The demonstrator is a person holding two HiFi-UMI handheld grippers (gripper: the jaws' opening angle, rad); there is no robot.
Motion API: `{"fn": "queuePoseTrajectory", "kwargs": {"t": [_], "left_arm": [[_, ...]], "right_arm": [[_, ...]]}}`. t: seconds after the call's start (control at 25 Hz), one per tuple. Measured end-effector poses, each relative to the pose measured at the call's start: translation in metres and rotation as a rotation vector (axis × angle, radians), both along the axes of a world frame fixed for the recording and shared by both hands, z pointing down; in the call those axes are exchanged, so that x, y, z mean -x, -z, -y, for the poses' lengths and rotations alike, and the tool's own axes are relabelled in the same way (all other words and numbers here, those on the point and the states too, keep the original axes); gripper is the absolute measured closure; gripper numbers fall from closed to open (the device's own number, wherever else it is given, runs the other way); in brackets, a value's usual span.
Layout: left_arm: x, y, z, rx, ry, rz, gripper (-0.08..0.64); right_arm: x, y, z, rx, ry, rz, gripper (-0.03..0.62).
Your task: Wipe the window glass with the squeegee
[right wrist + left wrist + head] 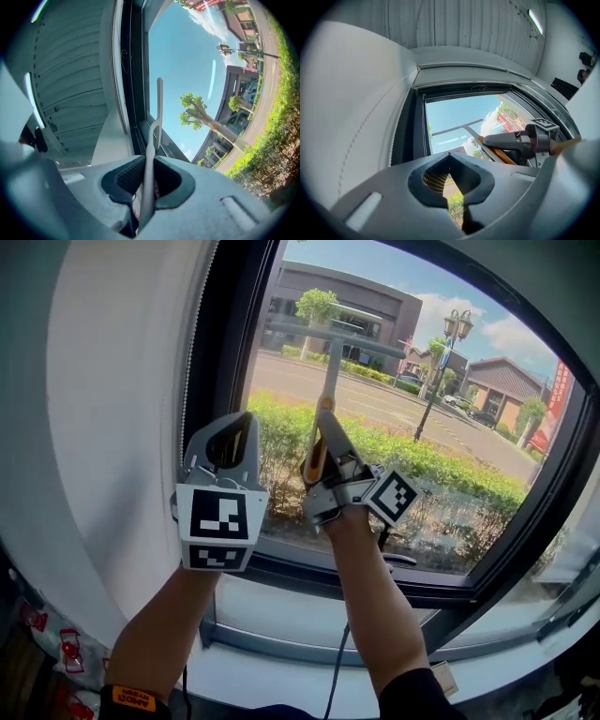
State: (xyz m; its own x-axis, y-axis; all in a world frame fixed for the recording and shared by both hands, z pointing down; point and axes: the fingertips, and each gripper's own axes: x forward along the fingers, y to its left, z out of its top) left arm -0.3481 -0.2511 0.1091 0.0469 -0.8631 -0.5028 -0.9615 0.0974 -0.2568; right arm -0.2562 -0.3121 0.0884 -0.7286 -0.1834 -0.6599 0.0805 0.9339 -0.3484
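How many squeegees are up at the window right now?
1. The squeegee is in the right gripper, its blade up at the upper window glass. The left gripper holds none.

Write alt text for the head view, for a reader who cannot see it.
The right gripper holds a squeegee by its handle, blade up at the window glass. The left gripper, shut and empty, is raised beside it near the frame's left edge. Outside: a hedge, a road and buildings.
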Motion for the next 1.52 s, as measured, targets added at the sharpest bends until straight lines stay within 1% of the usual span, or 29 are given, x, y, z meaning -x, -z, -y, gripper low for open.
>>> {"fn": "queuePoseTrajectory", "kwargs": {"t": [0.24,0.52,0.84,1.12,1.32,1.52], "left_arm": [[-0.004,-0.051,0.003,0.054,-0.018,-0.063,0.549],[-0.003,-0.103,0.004,0.114,-0.032,-0.111,0.549],[-0.006,-0.143,0.007,0.182,-0.039,-0.159,0.549],[-0.006,-0.158,0.012,0.202,-0.042,-0.166,0.546],[-0.009,-0.154,0.012,0.213,-0.033,-0.170,0.548],[-0.021,-0.127,0.014,0.164,-0.037,-0.125,0.546]], "right_arm": [[-0.002,-0.057,-0.006,0.076,-0.004,-0.022,0.545],[-0.004,-0.125,-0.010,0.156,-0.018,-0.053,0.545],[-0.009,-0.158,-0.014,0.212,-0.013,-0.064,0.545],[-0.008,-0.171,-0.015,0.214,-0.013,-0.090,0.545],[-0.011,-0.167,-0.022,0.167,-0.017,-0.110,0.545],[-0.026,-0.137,-0.024,0.098,-0.018,-0.094,0.545]]}}
